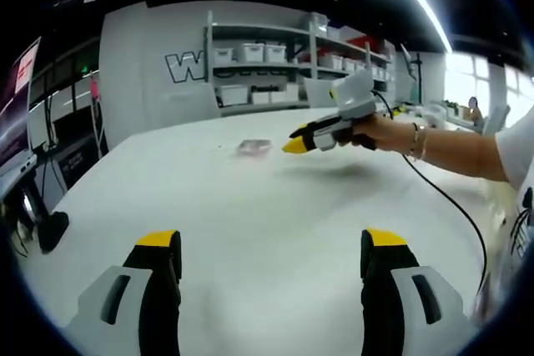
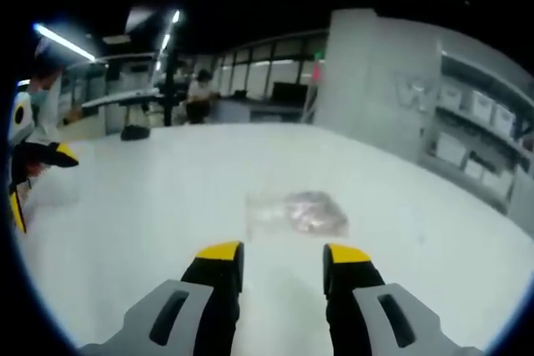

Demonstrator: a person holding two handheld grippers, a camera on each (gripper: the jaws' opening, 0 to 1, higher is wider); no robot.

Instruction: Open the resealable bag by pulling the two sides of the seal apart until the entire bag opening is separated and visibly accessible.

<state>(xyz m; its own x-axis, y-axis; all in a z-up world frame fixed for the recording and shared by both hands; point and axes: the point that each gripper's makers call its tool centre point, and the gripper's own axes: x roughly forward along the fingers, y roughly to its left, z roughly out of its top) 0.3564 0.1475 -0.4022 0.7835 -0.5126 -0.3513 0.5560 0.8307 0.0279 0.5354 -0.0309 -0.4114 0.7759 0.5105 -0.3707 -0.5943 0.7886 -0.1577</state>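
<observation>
On the white bench, left gripper view first:
Left tongs (image 1: 271, 249): jaws spread wide apart, yellow tips up, nothing between them; they hang over bare bench (image 1: 250, 206).
Resealable bag (image 1: 254, 147): small and clear with something pinkish inside, lying flat on the bench well ahead of the left tongs, a little left of their midline, touched by nothing.
Right tongs (image 1: 294, 146): come in from the right, held in a person's hand (image 1: 377, 132), their yellow tip just to the right of the bag and apart from it; from this angle the gap between the jaws cannot be told.
Cable (image 1: 455, 206): black, trailing from the right tongs down across the bench to the right.
Shelves (image 1: 275, 64): far beyond the bench, carrying white boxes.

Right gripper view:
Right tongs (image 2: 284, 258): jaws parted with a clear gap, empty, yellow tips pointing at the bag.
Resealable bag (image 2: 298, 213): flat on the bench just ahead of the tips, reaching from the gap towards the right jaw, not touching either jaw; the picture is too blurred to tell whether the seal is shut.
Left tongs (image 2: 25, 174): at the far left edge, well apart from the bag, yellow tips showing.
Bench (image 2: 150, 206): white and bare between the two tongs.
</observation>
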